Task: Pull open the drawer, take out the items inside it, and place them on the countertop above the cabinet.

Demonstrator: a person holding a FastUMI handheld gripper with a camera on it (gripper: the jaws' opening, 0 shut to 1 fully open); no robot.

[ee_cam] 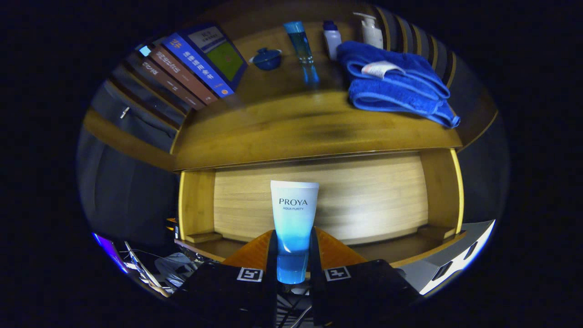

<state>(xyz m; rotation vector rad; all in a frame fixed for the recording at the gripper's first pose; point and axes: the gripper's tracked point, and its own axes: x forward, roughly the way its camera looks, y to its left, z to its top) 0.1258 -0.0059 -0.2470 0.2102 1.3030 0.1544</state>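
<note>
- The gripper (294, 248) has its 2 fingers closed against the sides of a tube (294, 218), holding it upright between them.
- The tube is smooth plastic, white at its flat upper end and shading to blue toward the cap at the bottom, and it widens slightly upward.
- Behind the tube is the open drawer (319, 200), a shallow box of pale, grained wood with raised side walls.
- Above the drawer lies the countertop (291, 132), a glossy wooden surface with a rounded front edge.
- On the countertop, to the right, sits a folded blue towel (394, 84), thick and fluffy, with a white tag on top.
- Behind the towel stand a white pump bottle (371, 29) and a small white bottle (332, 38) with a blue cap.
- Beside these stands a tall, clear blue bottle (301, 48), then a small, round blue lidded bowl (267, 58).
- To the left, a row of books (191, 68) leans together.
</note>
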